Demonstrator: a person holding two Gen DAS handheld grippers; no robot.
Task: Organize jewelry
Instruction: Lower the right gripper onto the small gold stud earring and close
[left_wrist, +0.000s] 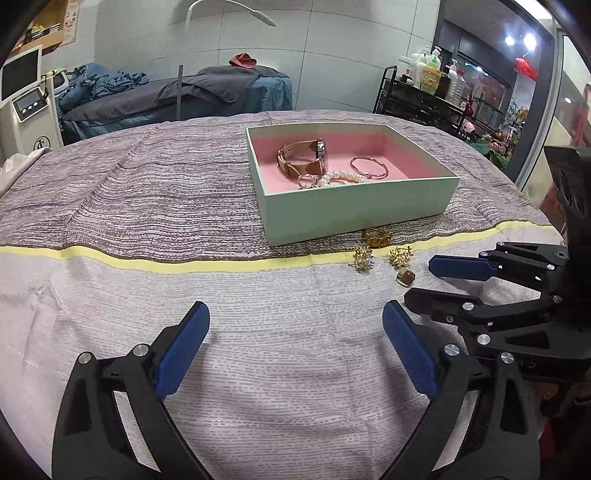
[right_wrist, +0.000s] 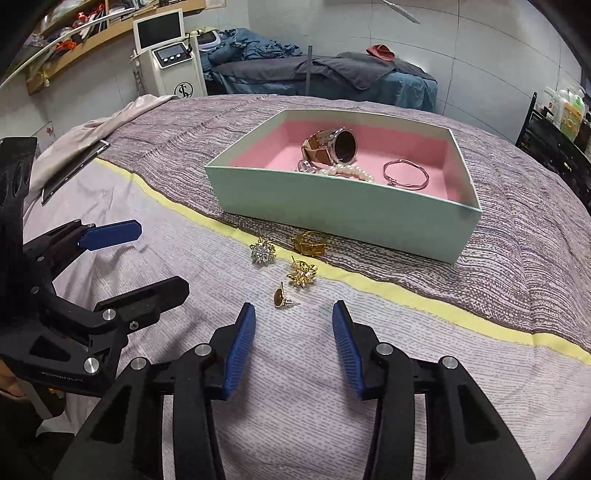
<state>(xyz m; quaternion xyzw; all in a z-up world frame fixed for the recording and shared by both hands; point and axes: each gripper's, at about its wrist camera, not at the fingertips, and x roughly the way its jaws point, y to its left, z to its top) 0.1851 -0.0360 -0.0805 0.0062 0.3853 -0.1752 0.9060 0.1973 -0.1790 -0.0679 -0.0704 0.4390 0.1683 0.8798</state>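
A mint box with pink lining (left_wrist: 354, 214) (right_wrist: 332, 206) holds a watch (left_wrist: 306, 157) (right_wrist: 332, 147), a pearl bracelet (left_wrist: 341, 178) (right_wrist: 351, 171), a thin bangle (left_wrist: 369, 167) (right_wrist: 406, 175) and a ring (left_wrist: 306, 181). On the cloth before it lie a gold ring (left_wrist: 376, 236) (right_wrist: 308, 243), a crystal earring (left_wrist: 364, 257) (right_wrist: 262, 252), a gold flower earring (left_wrist: 400, 255) (right_wrist: 302, 274) and a brown stud (left_wrist: 405, 277) (right_wrist: 282, 297). My right gripper (right_wrist: 293, 325) (left_wrist: 421, 280) is open just short of the stud. My left gripper (left_wrist: 295, 325) (right_wrist: 159, 258) is open and empty.
The table carries a purple striped cloth with a yellow band (left_wrist: 184, 264) (right_wrist: 406, 295). A flat dark item (right_wrist: 74, 170) lies at its left edge. Behind are a treatment bed (left_wrist: 177, 96), a white machine (right_wrist: 173, 55) and a black bottle rack (left_wrist: 424, 92).
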